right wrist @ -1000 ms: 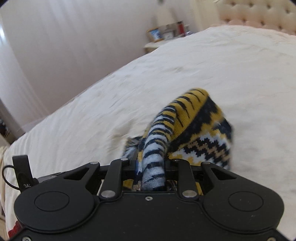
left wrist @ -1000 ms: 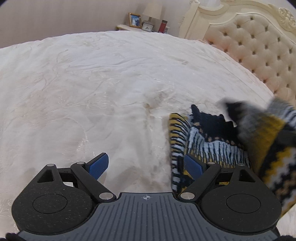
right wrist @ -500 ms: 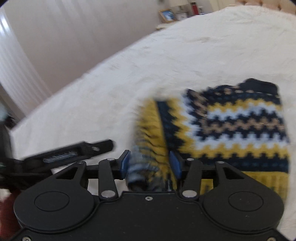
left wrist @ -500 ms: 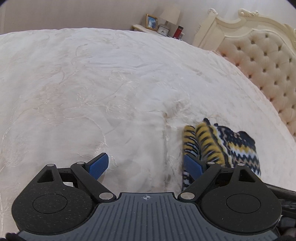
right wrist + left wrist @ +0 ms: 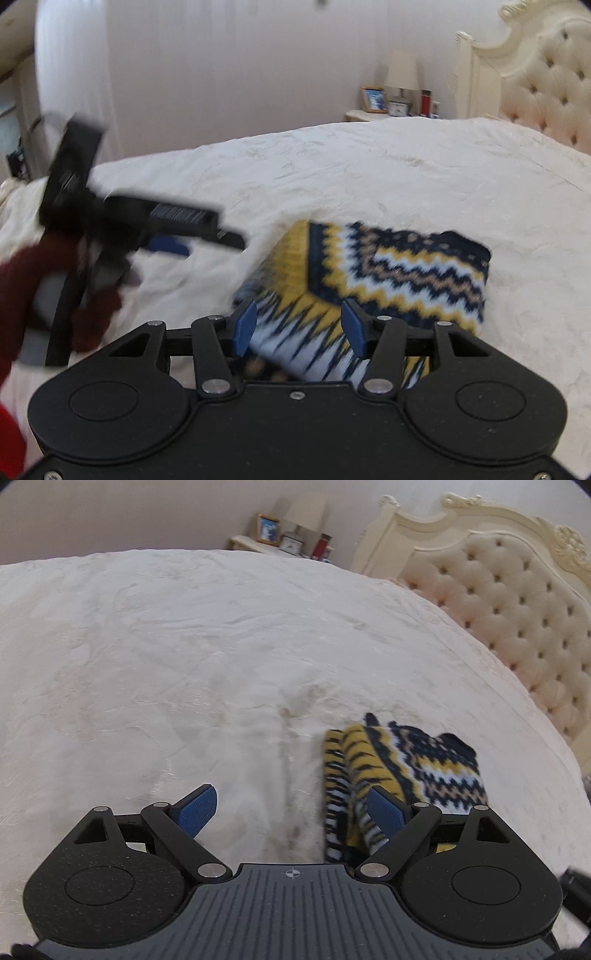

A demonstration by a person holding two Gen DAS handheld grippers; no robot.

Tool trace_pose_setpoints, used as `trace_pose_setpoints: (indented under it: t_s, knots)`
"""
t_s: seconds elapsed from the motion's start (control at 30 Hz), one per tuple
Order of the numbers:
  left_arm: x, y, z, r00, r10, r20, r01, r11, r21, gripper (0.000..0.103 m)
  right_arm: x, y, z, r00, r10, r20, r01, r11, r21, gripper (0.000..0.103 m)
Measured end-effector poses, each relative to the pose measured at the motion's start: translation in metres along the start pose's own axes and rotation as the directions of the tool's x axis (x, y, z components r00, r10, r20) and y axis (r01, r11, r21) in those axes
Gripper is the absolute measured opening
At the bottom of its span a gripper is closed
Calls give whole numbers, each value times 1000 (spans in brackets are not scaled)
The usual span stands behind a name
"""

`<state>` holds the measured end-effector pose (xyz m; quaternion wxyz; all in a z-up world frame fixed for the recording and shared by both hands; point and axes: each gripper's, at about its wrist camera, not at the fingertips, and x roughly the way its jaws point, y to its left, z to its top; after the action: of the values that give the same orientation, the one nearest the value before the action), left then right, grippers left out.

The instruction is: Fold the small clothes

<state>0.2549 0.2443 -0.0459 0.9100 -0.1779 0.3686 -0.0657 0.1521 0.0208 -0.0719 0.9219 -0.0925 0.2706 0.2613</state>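
A small knit sweater (image 5: 402, 771) in yellow, navy and white zigzag lies folded on the white bedspread (image 5: 221, 664). My left gripper (image 5: 291, 808) is open and empty, its right finger beside the sweater's striped edge. In the right wrist view the sweater (image 5: 388, 269) lies just ahead of my right gripper (image 5: 299, 325), which is open with its striped hem between the spread fingers. The left gripper (image 5: 147, 225) shows blurred at the left, held by a red-sleeved hand.
A tufted cream headboard (image 5: 517, 609) rises at the right. A nightstand (image 5: 273, 546) with a photo frame, clock and lamp stands beyond the far bed edge. White curtains (image 5: 74, 92) hang at the left of the right wrist view.
My right gripper laid the lifted sweater half down over the rest and opened, letting go. The sweater now lies flat and folded. My left gripper stayed open and drew back a little.
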Motion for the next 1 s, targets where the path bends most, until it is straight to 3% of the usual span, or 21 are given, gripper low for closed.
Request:
trace_pose_setpoints:
  t_s: [0.07, 0.17, 0.27, 0.33, 0.4, 0.47, 0.53, 0.63, 0.77, 0.83, 0.9, 1.0]
  knots:
    - [2, -3, -2, 1000, -23, -13, 23, 1000, 8, 89, -2, 15, -9, 1000, -5, 2, 5, 998, -69, 61]
    - [6, -4, -5, 998, -52, -37, 52, 999, 2, 89, 5, 36, -19, 1000, -20, 8, 21, 980, -196, 74]
    - [9, -5, -6, 996, -79, -51, 79, 997, -2, 89, 16, 54, -26, 996, -90, 19, 91, 942, -323, 72]
    - [10, -6, -7, 995, -88, -56, 88, 996, -2, 89, 20, 60, -27, 993, -112, 26, 114, 926, -361, 59]
    - [10, -8, -8, 994, -95, -57, 95, 995, 6, 88, 22, 60, -24, 993, -118, 20, 117, 922, -370, 13]
    - [6, -10, -8, 994, -104, -41, 105, 994, 17, 88, 12, 60, -18, 993, -105, 56, 118, 939, -324, 12]
    - [0, -14, -6, 993, -114, -8, 114, 993, 38, 88, 9, 63, -15, 995, -75, 69, 93, 944, -315, 13]
    - [-3, -23, -7, 994, -110, 19, 108, 990, 87, 88, 24, 71, -24, 999, -32, -9, 27, 939, -342, 17]
    - [18, -29, -20, 998, -22, -55, 30, 989, 148, 88, 38, 67, -36, 998, -11, -55, -6, 954, -301, 28]
    - [34, -28, -27, 993, 34, -111, -15, 986, 168, 89, 29, 59, -35, 998, 36, -51, -48, 965, -258, 39]
    - [39, -19, -32, 994, 11, -111, 4, 991, 130, 91, 17, 48, -33, 996, 79, -51, -89, 969, -231, 56]
    - [37, -12, -30, 992, -8, -128, 20, 995, 98, 91, -4, 23, -29, 996, 84, -31, -88, 978, -191, 60]
